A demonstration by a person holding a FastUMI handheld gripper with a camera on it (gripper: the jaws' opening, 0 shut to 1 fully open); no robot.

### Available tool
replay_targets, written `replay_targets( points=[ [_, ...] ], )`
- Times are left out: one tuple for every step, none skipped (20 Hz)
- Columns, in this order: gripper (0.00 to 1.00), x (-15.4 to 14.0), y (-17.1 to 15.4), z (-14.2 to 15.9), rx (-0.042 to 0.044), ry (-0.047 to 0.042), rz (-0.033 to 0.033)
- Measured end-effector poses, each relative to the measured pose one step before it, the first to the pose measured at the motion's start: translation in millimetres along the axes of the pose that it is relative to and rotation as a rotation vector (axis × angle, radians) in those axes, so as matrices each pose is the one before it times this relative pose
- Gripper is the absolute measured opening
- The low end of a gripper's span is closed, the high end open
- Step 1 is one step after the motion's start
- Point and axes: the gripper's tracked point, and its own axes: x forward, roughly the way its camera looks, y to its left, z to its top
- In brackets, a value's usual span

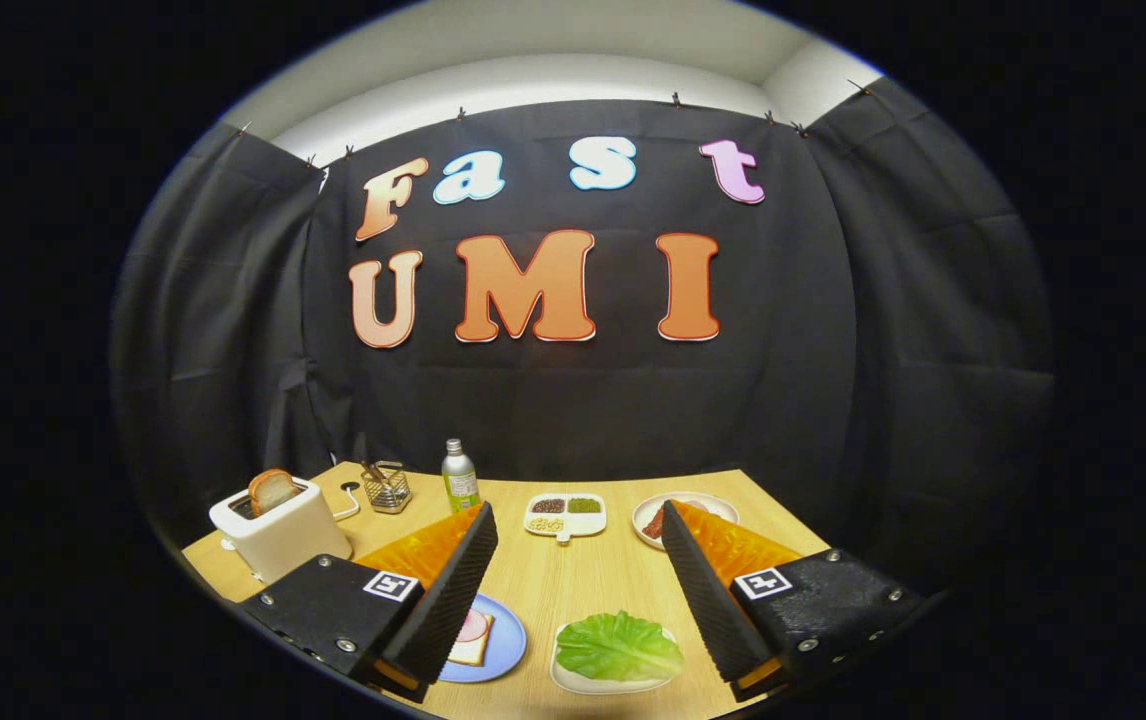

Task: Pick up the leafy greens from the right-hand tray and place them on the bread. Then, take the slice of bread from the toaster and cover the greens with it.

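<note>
A white toaster [278, 535] holds a browned bread slice [272, 490]; a blue plate [503, 650] carries topped bread [471, 637]. The gripper [573, 580] hangs wide open, empty, above a limp green lettuce leaf [618, 646] on its white tray [573, 682]: light, floppy, probably best pinched at a thick edge.

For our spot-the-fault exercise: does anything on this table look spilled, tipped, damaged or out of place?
Nothing stands out. The greens lie on their tray, the bottle stands upright, a slice sits in the toaster, and the open gripper holds nothing.
</note>
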Motion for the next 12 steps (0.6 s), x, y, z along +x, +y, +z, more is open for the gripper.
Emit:
replay_targets(
  points=[
    [0.99,2.41,-1.56,-5.85,-0.00103,0.00597,-0.00308],
    [0.99,2.41,-1.37,-6.9,-0.00106,0.01267,-0.00054],
    [0.99,1.99,-1.21,-9.25,-0.00039,0.01451,-0.00209],
    [0.99,3.2,-2.35,-8.97,-0.00103,0.01799,-0.00313],
    [0.99,1.9,-1.76,-10.09,-0.00182,0.01595,-0.001],
    [0.99,3.02,-0.89,-9.47,-0.00318,0.01504,-0.00253],
    [0.99,1.97,-0.92,-9.47,-0.00314,0.01555,-0.00115],
    [0.99,2.56,-1.27,-8.0,-0.00011,0.01315,-0.00147],
    [0.99,3.56,-1.12,-8.88,0.00116,0.01778,-0.00069],
    [0.99,4.18,-1.05,-8.82,0.00077,0.01523,-0.00075],
    [0.99,4.08,-1.93,-7.79,-0.0015,0.01351,-0.00175],
    [0.99,5.07,-2.08,-8.25,-0.00381,0.01613,-0.00314]
  ],
)
